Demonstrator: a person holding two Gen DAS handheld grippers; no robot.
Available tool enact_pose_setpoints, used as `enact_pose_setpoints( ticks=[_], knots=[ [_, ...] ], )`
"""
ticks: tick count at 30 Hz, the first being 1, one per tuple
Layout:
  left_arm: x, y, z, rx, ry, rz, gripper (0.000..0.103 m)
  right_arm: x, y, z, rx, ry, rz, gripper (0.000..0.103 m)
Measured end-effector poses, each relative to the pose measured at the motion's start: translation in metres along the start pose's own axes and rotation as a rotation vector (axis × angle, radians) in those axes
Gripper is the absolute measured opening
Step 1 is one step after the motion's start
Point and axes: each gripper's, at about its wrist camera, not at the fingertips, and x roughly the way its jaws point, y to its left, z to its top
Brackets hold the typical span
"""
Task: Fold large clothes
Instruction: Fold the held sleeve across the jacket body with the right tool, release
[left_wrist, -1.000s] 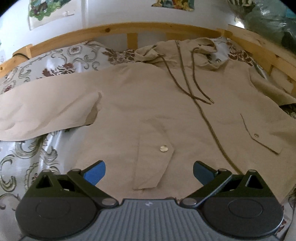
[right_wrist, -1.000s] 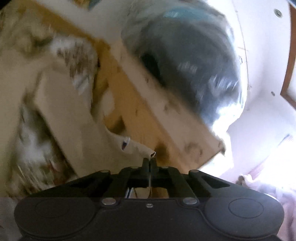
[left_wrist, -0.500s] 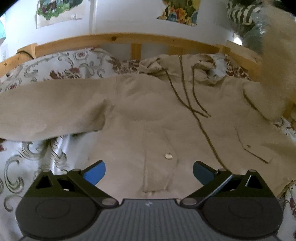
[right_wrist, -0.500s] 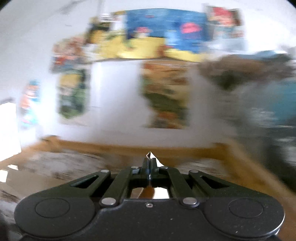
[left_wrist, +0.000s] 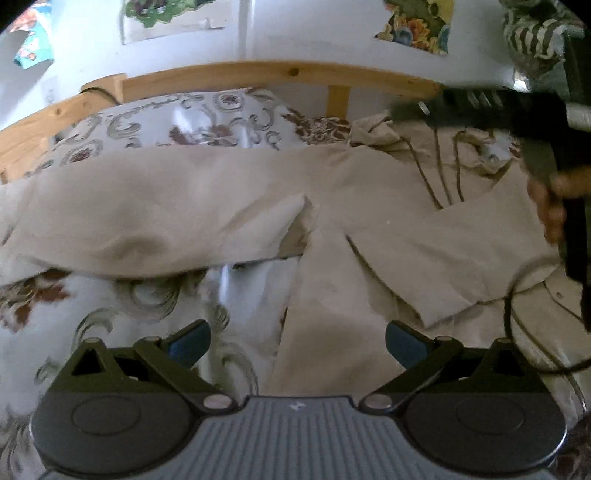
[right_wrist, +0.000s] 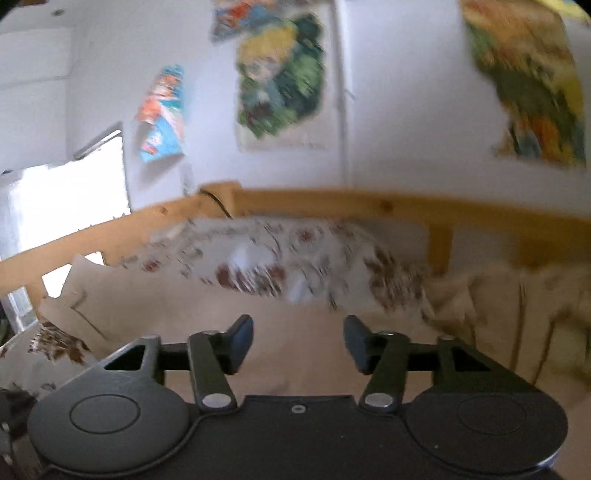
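Note:
A large beige hooded jacket (left_wrist: 332, 206) lies face up on a bed. Its left sleeve (left_wrist: 129, 218) is stretched out to the left. Its right sleeve (left_wrist: 443, 254) lies folded across the chest, cuff toward me. Dark drawstrings (left_wrist: 439, 173) run down from the hood. My left gripper (left_wrist: 297, 341) is open and empty, hovering over the jacket's hem edge. My right gripper (right_wrist: 298, 343) is open and empty above the jacket (right_wrist: 295, 332); in the left wrist view its body (left_wrist: 517, 114) shows at the upper right, held by a hand.
The bed has a floral sheet (left_wrist: 110, 317) and a floral pillow (left_wrist: 192, 122) at the head. A wooden headboard rail (left_wrist: 280, 74) runs along the wall. Posters (right_wrist: 280, 74) hang on the white wall. A striped item (left_wrist: 535, 33) sits at the far right.
The right gripper, shut on the right sleeve's cuff before, swung it over the chest and has opened, leaving the sleeve folded across the jacket. The left gripper drifted left and stays open.

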Motion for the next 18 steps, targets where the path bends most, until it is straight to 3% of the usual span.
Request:
enact_pose_setpoints(
  ticks=[2,5,8,11,13,15,18],
  knots=[
    [0.012,-0.006,0.011,0.006,-0.029,-0.03,0.102,-0.008,-0.023,-0.012,0.015,-0.005,-0.078,0.081],
    [0.034,-0.023,0.028,0.014,-0.079,-0.1,0.102,-0.04,-0.067,-0.035,0.028,-0.027,-0.274,0.089],
    [0.064,-0.047,0.04,0.036,-0.086,-0.143,0.102,-0.073,-0.109,-0.059,0.108,-0.009,-0.504,0.092],
    [0.099,-0.074,0.042,0.082,-0.047,-0.098,0.102,-0.105,-0.147,-0.091,0.258,0.055,-0.648,0.09],
    [0.118,-0.081,0.039,0.07,0.002,-0.1,0.102,-0.122,-0.163,-0.113,0.312,0.072,-0.695,0.087],
    [0.128,-0.081,0.032,0.039,0.045,-0.125,0.102,-0.13,-0.168,-0.127,0.334,0.028,-0.703,0.085],
    [0.136,-0.079,0.025,0.044,0.09,-0.102,0.102,-0.123,-0.172,-0.138,0.311,0.01,-0.71,0.085]
  ],
)
